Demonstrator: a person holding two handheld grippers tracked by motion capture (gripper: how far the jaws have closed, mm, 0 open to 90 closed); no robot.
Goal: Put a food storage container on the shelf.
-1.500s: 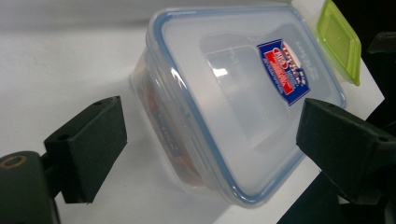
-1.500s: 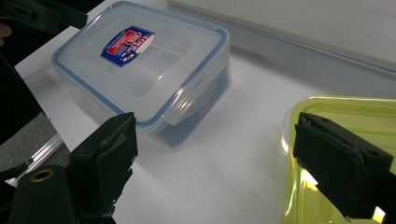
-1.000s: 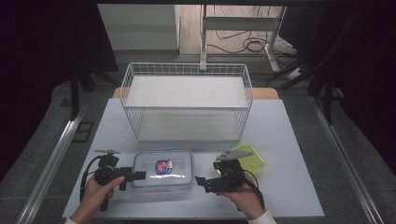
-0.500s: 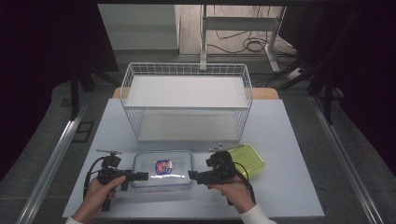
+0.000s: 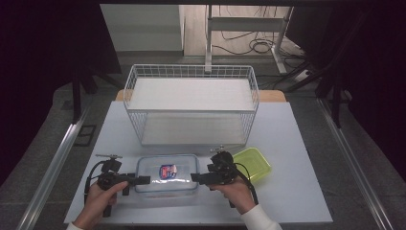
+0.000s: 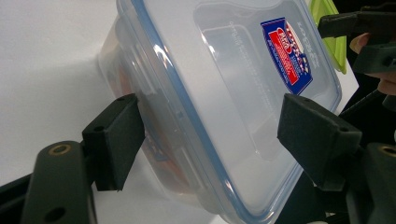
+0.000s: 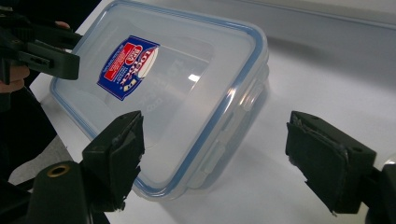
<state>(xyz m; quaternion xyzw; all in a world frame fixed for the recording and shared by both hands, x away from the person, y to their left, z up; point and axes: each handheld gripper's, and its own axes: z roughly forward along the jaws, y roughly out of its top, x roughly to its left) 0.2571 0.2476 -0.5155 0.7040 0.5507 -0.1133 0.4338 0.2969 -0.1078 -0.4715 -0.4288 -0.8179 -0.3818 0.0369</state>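
Observation:
A clear plastic container (image 5: 167, 173) with a blue-rimmed lid and a red and blue label lies flat near the table's front edge. My left gripper (image 5: 142, 180) is at its left end, open. In the left gripper view the container (image 6: 224, 84) sits between the two spread pads (image 6: 114, 140). My right gripper (image 5: 196, 177) is at the container's right end, also open. In the right gripper view the container's (image 7: 177, 93) latched short side lies between the pads (image 7: 116, 149), and no pad visibly touches it.
A green lid (image 5: 252, 163) lies flat just right of the container, behind my right hand. A large white wire basket (image 5: 191, 103) stands across the table's far half. Bare white table (image 5: 297, 143) stretches to the right.
My right gripper has swung left, from over the green lid to the container's right end. The left gripper has barely moved.

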